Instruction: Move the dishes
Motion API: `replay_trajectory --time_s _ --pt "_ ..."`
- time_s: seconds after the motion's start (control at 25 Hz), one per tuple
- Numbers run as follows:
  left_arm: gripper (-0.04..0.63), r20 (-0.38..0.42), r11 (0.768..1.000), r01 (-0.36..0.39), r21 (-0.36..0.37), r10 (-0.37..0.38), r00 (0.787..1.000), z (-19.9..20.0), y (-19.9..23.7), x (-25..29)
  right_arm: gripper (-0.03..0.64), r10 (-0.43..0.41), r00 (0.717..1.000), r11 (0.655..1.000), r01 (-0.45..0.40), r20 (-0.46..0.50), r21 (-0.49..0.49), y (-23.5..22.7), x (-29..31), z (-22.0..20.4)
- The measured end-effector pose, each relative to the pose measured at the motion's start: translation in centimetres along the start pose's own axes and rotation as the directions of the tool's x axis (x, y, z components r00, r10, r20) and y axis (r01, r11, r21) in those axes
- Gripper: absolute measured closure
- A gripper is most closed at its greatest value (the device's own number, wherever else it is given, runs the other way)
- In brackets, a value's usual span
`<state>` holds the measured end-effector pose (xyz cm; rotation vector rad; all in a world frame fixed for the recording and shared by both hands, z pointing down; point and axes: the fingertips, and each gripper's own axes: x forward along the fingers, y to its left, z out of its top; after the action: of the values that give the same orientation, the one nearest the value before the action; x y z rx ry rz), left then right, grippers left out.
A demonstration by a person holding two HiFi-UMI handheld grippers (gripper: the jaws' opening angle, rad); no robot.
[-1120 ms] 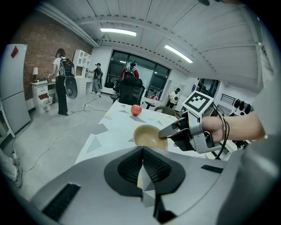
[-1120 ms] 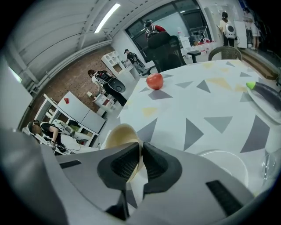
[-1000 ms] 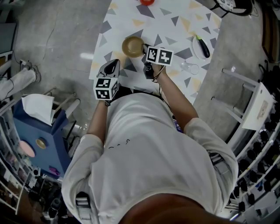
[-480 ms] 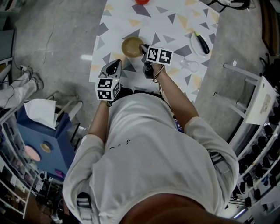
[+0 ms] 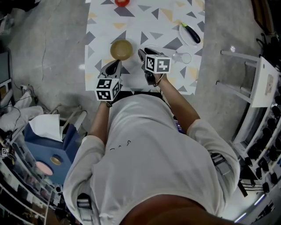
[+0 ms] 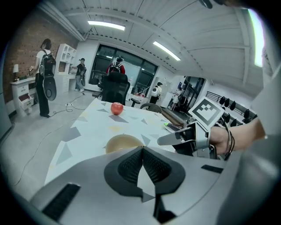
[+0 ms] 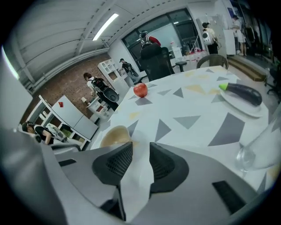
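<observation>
A tan bowl (image 5: 121,49) stands on the patterned table (image 5: 101,26) near its front left, also visible as the bowl (image 6: 123,143) and the bowl (image 7: 115,135) just beyond each gripper's jaws. My left gripper (image 5: 110,69) hovers at the table's near edge just short of the bowl, and the left gripper (image 6: 142,151) is shut on nothing. My right gripper (image 5: 143,55) sits to the bowl's right, apart from it. The right gripper (image 7: 140,147) is open by a narrow gap, with nothing between the jaws. A white plate (image 5: 184,37) holding a dark eggplant (image 5: 192,34) lies at the right.
A red apple (image 5: 122,2) lies at the table's far side. A clear glass (image 5: 182,57) stands near the right gripper. A white chair (image 5: 263,83) stands right of the table, and a blue box (image 5: 52,140) is on the floor at the left. People stand far off.
The right gripper, which was at the bowl's rim, now stands apart from it to the right. The head view has shifted, so the table sits further left in it.
</observation>
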<state>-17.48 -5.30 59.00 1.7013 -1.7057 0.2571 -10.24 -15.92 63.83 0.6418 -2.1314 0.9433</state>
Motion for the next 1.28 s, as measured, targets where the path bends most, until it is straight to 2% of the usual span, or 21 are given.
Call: replay_trajectory --time_s 0.16,0.24,0.52,0.72,0.96,1.16,1.28 --pt "0.575 -0.018 0.997 0.065 0.040 -0.065 0.998 0.6 -2.3 1.8 0.591 -0.077 0.995 0.993 0.082 0.067 -0.083 -2.7 -2.7 -1.0" --pt "0.575 -0.029 0.994 0.090 0.055 -0.088 0.996 0.6 -3.4 2.5 0.617 -0.116 0.990 0.987 0.124 0.086 -0.105 -4.0 -4.2 -1.7" --pt "0.575 -0.045 0.990 0.114 0.086 -0.110 0.993 1.0 -5.7 4.1 0.618 -0.154 0.975 0.976 0.175 0.160 -0.127 -7.0 -8.2 -3.4" --pt "0.575 0.021 0.989 0.095 0.117 -0.098 0.995 3.0 -7.3 3.4 0.618 -0.155 0.948 0.963 0.207 0.277 -0.170 -7.0 -11.4 -2.0" --pt "0.575 0.166 0.988 0.075 0.133 -0.097 0.981 8.5 -9.4 -0.1 0.618 -0.102 0.898 0.943 0.224 0.427 -0.246 -4.0 -16.5 2.4" --pt "0.575 0.293 0.980 0.049 0.193 -0.105 0.950 13.8 -11.0 -3.2 0.620 -0.057 0.819 0.921 0.264 0.572 -0.286 -1.4 -21.5 7.2" --pt "0.575 0.357 0.978 0.038 0.204 -0.110 0.928 16.6 -11.7 -5.4 0.619 -0.031 0.770 0.916 0.278 0.637 -0.290 0.3 -24.7 9.3"
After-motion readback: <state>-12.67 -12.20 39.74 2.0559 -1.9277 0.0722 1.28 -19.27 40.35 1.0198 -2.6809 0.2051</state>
